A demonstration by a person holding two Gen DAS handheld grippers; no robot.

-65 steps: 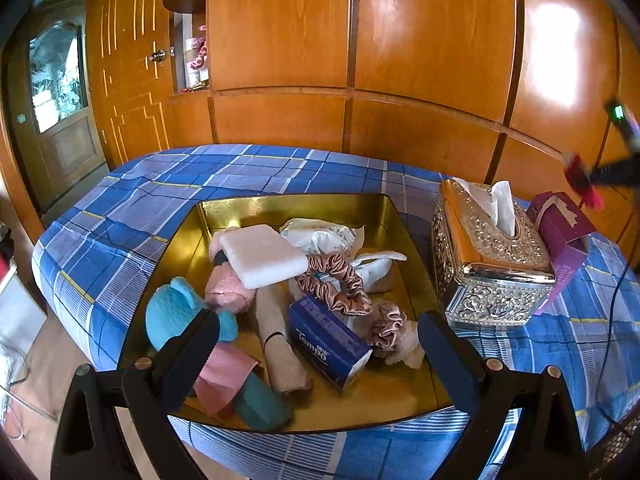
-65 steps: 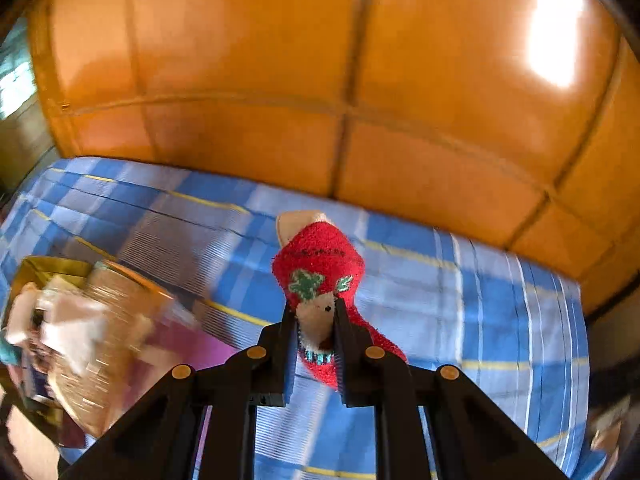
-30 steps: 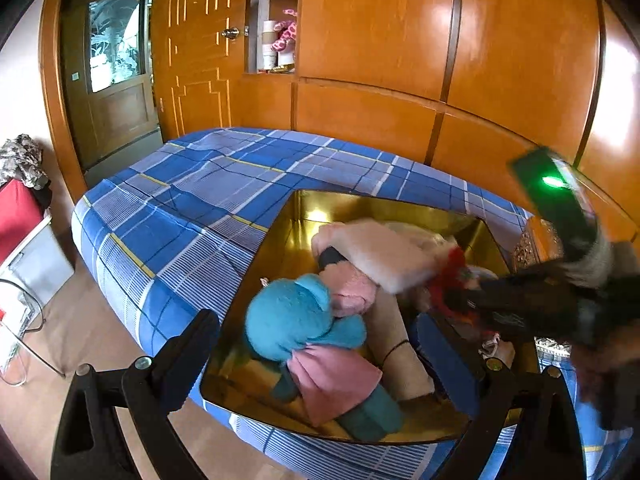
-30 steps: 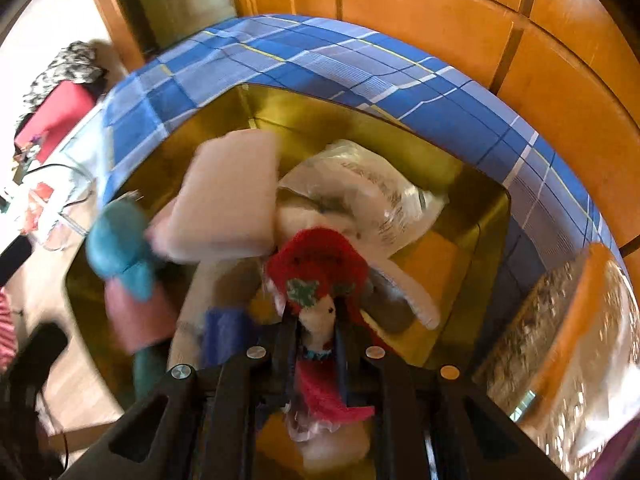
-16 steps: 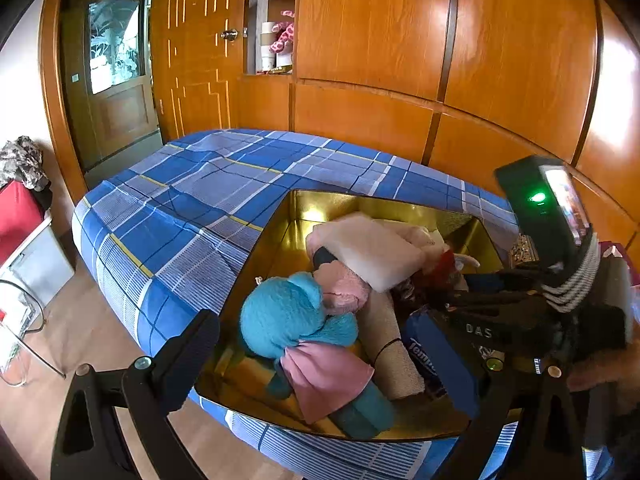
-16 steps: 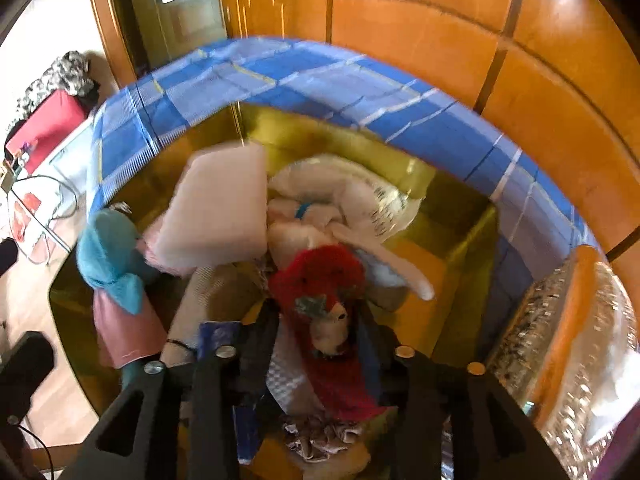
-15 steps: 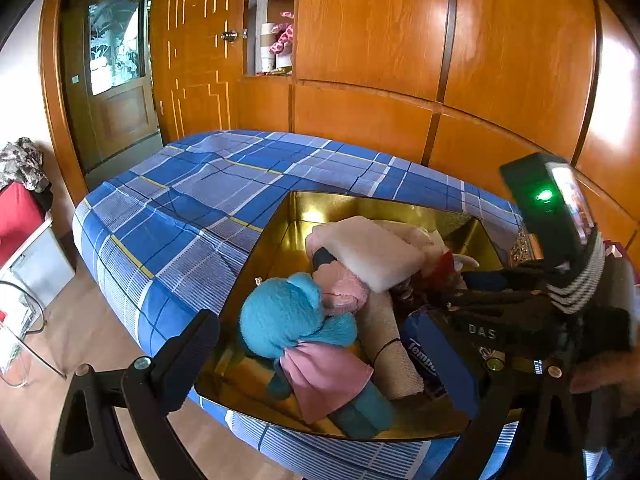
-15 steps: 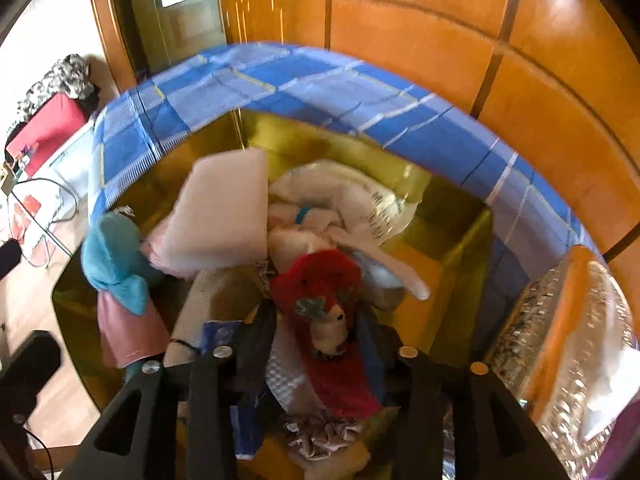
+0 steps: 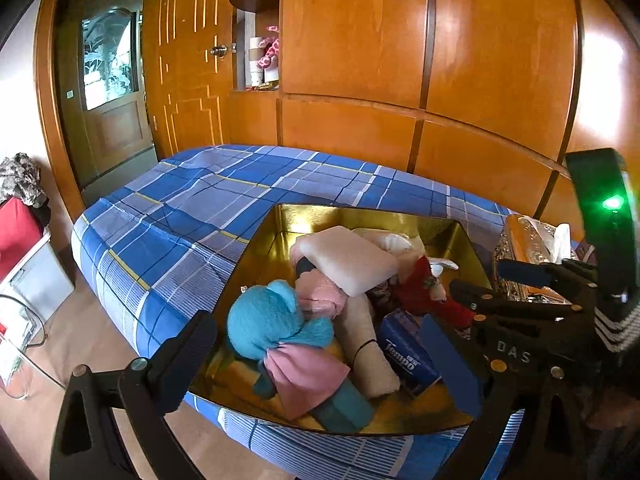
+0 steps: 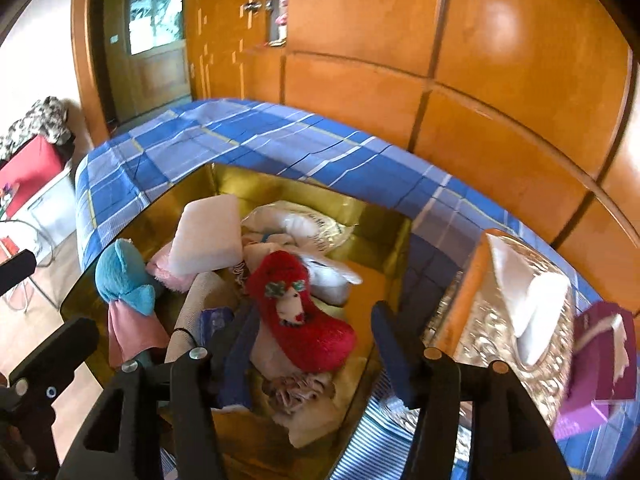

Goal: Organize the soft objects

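Red sock [image 10: 304, 312] lies atop crowded gold tray [image 10: 280, 188], tissue box [image 10: 516, 320] beside.

The right gripper [image 10: 312, 340] carried the red sock [image 10: 304, 312] into the gold tray [image 10: 400, 240]; its jaws have just opened, letting go.

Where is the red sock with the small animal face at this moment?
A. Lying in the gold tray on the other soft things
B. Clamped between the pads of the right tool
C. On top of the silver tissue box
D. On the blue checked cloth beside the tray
A: the red sock lies on the pile in the gold tray, and the right tool, whose jaws have just been opening, stands apart from it.
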